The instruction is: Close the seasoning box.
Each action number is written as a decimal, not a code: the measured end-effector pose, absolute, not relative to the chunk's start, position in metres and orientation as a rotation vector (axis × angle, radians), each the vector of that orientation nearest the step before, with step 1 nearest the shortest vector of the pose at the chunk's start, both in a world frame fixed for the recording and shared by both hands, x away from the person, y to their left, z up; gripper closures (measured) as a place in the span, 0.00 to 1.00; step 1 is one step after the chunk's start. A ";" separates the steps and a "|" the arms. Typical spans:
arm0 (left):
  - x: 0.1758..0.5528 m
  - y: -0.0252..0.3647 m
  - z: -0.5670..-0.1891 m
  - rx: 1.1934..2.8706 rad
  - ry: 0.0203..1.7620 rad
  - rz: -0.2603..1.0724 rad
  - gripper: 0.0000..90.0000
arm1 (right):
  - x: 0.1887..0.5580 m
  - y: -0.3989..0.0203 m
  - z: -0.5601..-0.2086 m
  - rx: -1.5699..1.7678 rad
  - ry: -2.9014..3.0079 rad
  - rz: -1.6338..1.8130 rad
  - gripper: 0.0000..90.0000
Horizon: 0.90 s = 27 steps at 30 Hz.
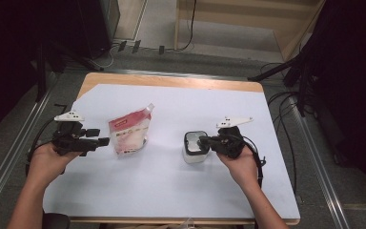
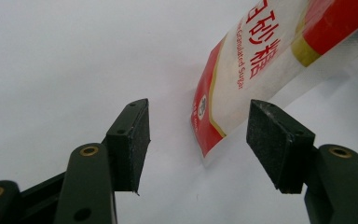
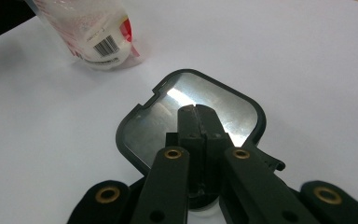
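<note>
Sugar pouch (image 1: 129,132) lies just beyond the left gripper (image 1: 100,137), whose jaws stand apart and empty, long axis slanting away; right gripper (image 1: 204,140), closed, rests over the jar lid (image 1: 195,142).

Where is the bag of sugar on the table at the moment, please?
In the high view, the sugar bag lies left of centre on the white sheet, just beyond the left gripper and left of the lidded container.

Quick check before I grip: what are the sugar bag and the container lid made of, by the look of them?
Sugar bag: thin glossy plastic film, likely soft; part is clear, showing white grains, and it shines and creases. Container lid: a dark rim, probably plastic, around a panel that mirrors the light, so shiny metal or clear plastic; I cannot tell which. The body beneath looks pale and translucent.
</note>
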<state>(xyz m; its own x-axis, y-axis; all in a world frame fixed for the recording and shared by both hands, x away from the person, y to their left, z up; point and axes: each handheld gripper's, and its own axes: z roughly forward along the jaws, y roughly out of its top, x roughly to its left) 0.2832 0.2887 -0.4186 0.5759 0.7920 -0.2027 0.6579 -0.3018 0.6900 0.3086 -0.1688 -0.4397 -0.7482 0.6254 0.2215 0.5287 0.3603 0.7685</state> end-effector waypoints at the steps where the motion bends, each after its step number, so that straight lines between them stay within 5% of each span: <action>1: 0.283 0.289 -0.419 2.050 1.155 0.224 0.45 | 0.309 -0.169 -0.440 1.069 2.496 1.359 1.00; 9: 0.283 0.288 -0.419 2.051 1.154 0.236 0.45 | 0.308 -0.171 -0.439 1.060 2.487 1.377 0.90; 17: 0.282 0.290 -0.419 2.033 1.164 0.238 0.45 | 0.311 -0.186 -0.437 1.089 2.402 1.411 0.67; 27: 0.282 0.292 -0.421 2.031 1.168 0.233 0.45 | 0.312 -0.208 -0.442 1.133 2.338 1.405 0.59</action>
<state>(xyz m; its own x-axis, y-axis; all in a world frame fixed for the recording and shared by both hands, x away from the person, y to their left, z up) 0.2824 0.2918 -0.4208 0.5632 0.8004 -0.2054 0.6601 -0.2863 0.6944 0.3117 -0.2082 -0.4419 -0.6908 0.6906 0.2139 0.5130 0.2597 0.8181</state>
